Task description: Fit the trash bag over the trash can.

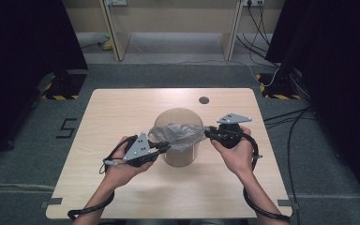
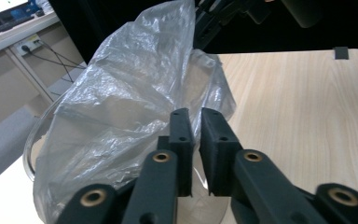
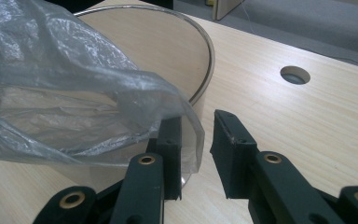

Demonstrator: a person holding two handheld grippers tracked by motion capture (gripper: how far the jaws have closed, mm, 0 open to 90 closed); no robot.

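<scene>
Overhead, a crinkled, translucent grey plastic bag (image 1: 178, 135) sags across the mouth of a clear round container (image 1: 179, 140) mid-bench (image 1: 122, 108). Left fingers (image 2: 182, 135) pinch its edge; right fingers (image 3: 230, 140) stand parted, film draped over one.

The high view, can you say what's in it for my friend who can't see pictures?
A person's two hands each hold a black gripper, and the left gripper and right gripper hold a crinkly clear plastic bag over a clear round container. The container stands on a light wooden table. Grey carpet lies around the table.
</scene>
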